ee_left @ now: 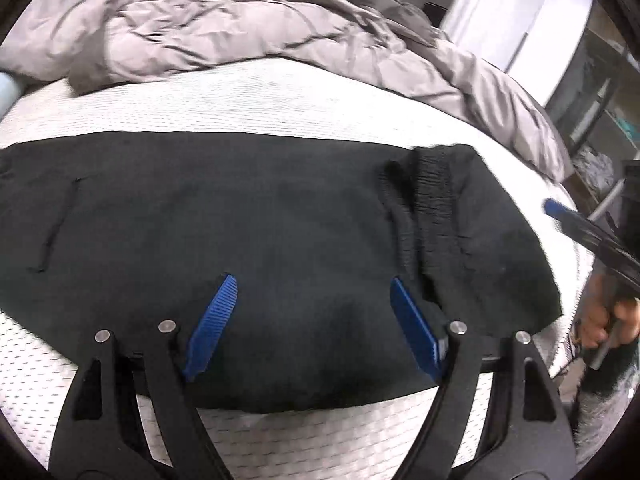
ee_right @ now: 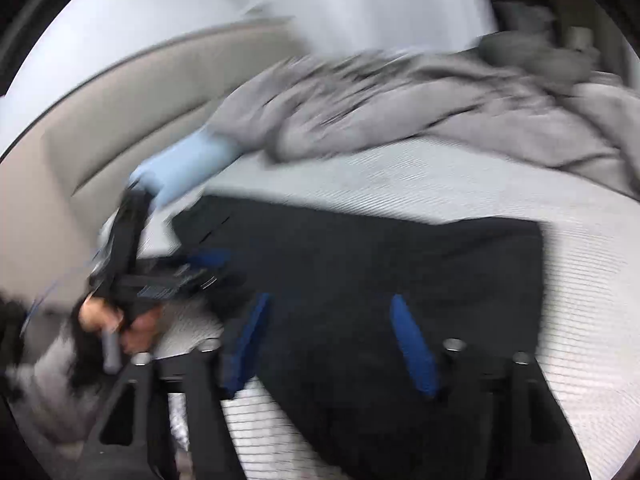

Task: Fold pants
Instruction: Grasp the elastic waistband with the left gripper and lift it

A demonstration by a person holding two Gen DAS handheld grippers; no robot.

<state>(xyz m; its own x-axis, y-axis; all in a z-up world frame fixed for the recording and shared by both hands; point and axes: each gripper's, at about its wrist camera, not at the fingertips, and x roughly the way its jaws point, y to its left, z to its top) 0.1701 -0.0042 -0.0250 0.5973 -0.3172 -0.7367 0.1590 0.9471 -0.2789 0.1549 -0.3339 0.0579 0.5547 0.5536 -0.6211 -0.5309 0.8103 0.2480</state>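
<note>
The black pants (ee_left: pixel 240 240) lie folded flat across the white mattress (ee_left: pixel 280 96), with the ribbed elastic waistband (ee_left: pixel 432 208) turned up at the right. My left gripper (ee_left: pixel 312 284) is open just above the near edge of the pants, nothing between its blue pads (ee_left: pixel 214 328). My right gripper (ee_right: pixel 332 304) is open over the pants (ee_right: pixel 380 260) in its own blurred view. It also shows at the right edge of the left wrist view (ee_left: pixel 560 208), held in a hand. The left gripper shows in the right wrist view (ee_right: pixel 200 260).
A crumpled grey duvet (ee_left: pixel 240 28) is heaped at the far side of the bed. A light blue pillow (ee_right: pixel 180 168) lies by the beige headboard (ee_right: pixel 100 112). Shelving (ee_left: pixel 600 120) stands beyond the bed's right edge.
</note>
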